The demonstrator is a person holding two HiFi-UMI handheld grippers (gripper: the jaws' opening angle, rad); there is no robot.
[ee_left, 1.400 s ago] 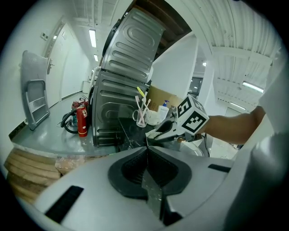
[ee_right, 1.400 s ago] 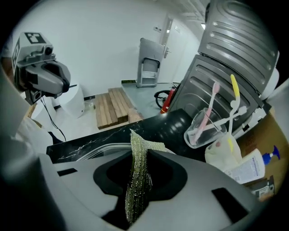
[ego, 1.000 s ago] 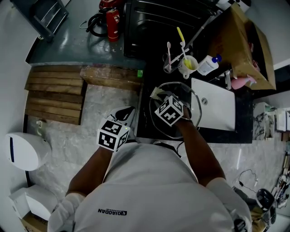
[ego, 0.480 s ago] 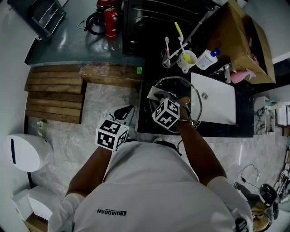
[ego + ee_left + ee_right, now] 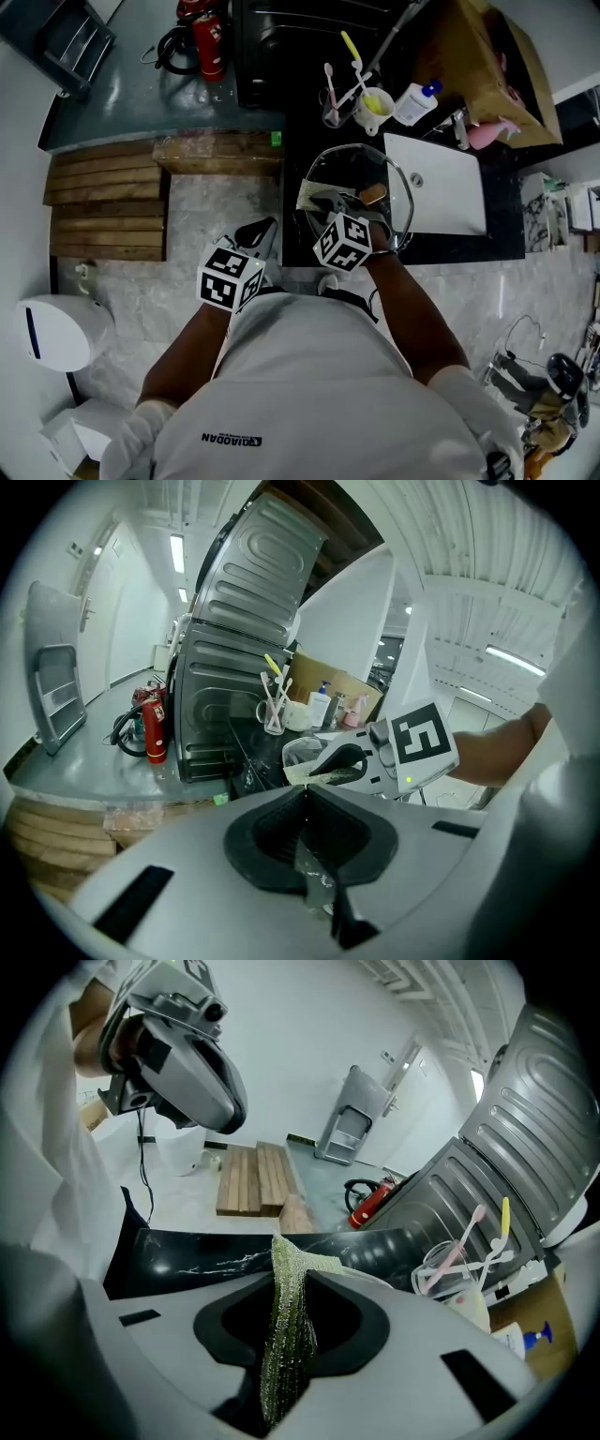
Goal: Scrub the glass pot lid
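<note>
The glass pot lid (image 5: 380,225), round with a metal rim and a brown knob (image 5: 373,195), lies on the black counter (image 5: 309,258) beside the sink. My right gripper (image 5: 323,200) reaches over the lid's left half, shut on a green scouring pad (image 5: 307,195). In the right gripper view the pad (image 5: 286,1326) stands pinched upright between the jaws. My left gripper (image 5: 262,232) hangs shut off the counter's left edge, over the marble floor, apart from the lid. From the left gripper view I see the right gripper (image 5: 323,766), the pad (image 5: 305,775) and the lid (image 5: 298,750) behind it.
A white sink basin (image 5: 441,192) lies right of the lid. Behind it stand a cup with toothbrushes (image 5: 373,108), a glass (image 5: 332,112) and a bottle (image 5: 412,103). A black appliance (image 5: 281,47), a fire extinguisher (image 5: 208,42), wooden pallets (image 5: 108,202) and a cardboard box (image 5: 487,66) surround the counter.
The right gripper with the pad has drawn back over the lid toward its near rim. The left gripper has stayed where it was. The head camera shifted a little.
</note>
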